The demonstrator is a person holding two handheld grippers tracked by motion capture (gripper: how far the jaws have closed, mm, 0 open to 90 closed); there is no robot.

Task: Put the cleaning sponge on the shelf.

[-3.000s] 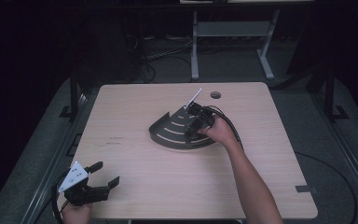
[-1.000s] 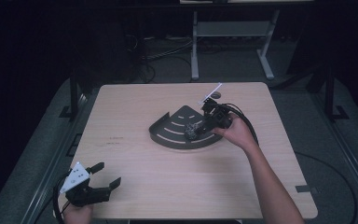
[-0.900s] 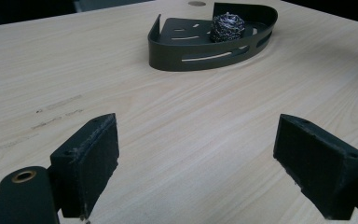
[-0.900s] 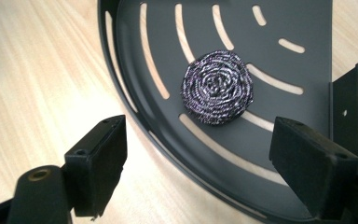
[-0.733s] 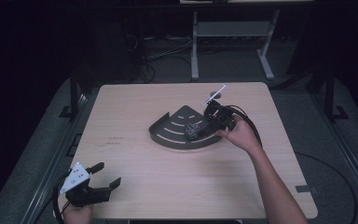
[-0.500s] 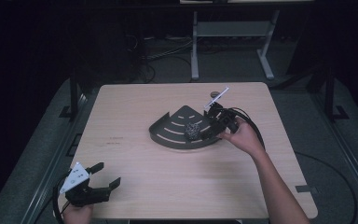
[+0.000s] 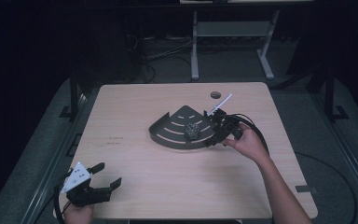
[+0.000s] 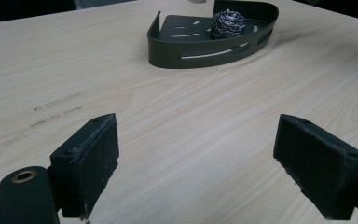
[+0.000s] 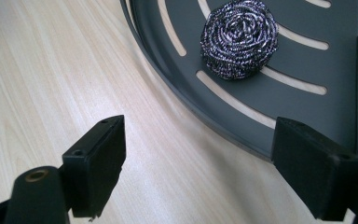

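The table (image 7: 168,186) bears a dark corner tray (image 7: 170,133); the steel scourer (image 7: 192,130) lies inside it. The right gripper (image 7: 213,138), jaws wide open and empty, hovers at the tray's curved rim. I judge the placing done; next, withdrawing. The left gripper (image 7: 107,175), also open, rests well apart from the tray.

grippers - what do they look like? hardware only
Both are black two-jaw units with flat rectangular pads. The left gripper carries a grey triangular plate with dots; the right gripper trails looped black cable. Forearms bare, no sleeves visible.
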